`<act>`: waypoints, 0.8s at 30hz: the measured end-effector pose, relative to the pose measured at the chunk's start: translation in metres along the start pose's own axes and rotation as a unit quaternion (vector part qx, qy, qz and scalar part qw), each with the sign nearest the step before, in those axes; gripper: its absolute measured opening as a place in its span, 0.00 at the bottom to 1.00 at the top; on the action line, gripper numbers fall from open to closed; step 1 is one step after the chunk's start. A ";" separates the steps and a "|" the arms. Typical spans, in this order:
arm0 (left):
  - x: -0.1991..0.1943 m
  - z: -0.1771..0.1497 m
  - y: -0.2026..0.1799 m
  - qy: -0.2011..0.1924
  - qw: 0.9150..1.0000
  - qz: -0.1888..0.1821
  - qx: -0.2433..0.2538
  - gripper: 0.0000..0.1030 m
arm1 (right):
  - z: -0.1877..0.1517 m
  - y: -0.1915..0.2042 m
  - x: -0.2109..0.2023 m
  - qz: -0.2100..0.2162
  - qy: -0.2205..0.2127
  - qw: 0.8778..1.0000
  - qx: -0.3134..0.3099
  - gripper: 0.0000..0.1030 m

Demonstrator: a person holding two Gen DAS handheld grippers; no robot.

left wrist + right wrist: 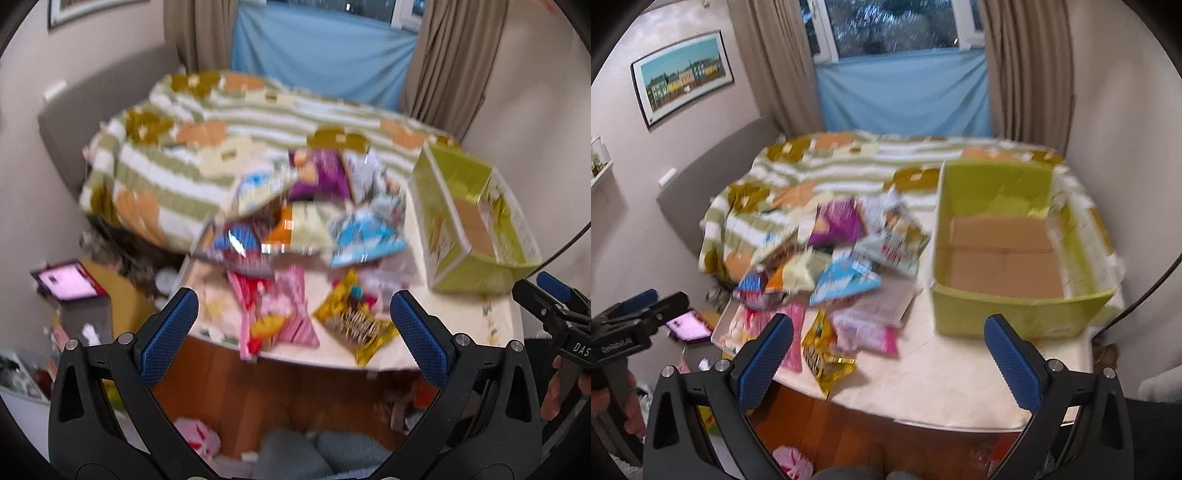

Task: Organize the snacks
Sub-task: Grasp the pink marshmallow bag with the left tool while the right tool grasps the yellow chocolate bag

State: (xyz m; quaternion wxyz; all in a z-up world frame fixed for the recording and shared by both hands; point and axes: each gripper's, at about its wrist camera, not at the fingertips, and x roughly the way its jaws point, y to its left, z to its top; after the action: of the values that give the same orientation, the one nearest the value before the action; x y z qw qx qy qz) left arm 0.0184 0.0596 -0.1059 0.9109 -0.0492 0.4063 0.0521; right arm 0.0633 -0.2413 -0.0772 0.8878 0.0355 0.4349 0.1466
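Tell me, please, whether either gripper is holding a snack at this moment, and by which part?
Nothing is held. The left gripper and right gripper are both open and empty, short of the snack pile.

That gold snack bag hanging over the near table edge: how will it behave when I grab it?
The gold snack bag looks like thin shiny foil, so probably light, crinkly and somewhat slippery. It overhangs the table, so a push may tip it off. Likely floppy; pinch a sealed edge.
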 end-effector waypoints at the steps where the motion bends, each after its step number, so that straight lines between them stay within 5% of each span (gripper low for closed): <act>1: 0.013 -0.006 0.004 0.023 1.000 -0.009 -0.008 1.00 | -0.004 0.000 0.009 0.010 0.011 1.000 0.005 1.00; 7: 0.075 -0.037 0.010 0.154 0.985 -0.051 -0.058 1.00 | -0.023 0.002 0.054 0.054 0.062 0.996 0.037 1.00; 19: 0.169 -0.049 0.019 0.208 0.972 -0.094 -0.055 0.98 | -0.054 0.026 0.139 0.094 0.134 0.983 0.082 0.99; 24: 0.189 -0.050 0.019 0.228 0.967 -0.110 -0.043 0.88 | -0.061 0.036 0.162 0.095 0.155 0.979 0.093 0.86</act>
State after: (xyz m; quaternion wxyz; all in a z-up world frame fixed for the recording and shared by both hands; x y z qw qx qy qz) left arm 0.1046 0.0824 -0.2809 0.7914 -0.1427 0.5928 -0.0434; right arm 0.1011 -0.1637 -0.2320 0.7843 0.1358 0.5737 0.1931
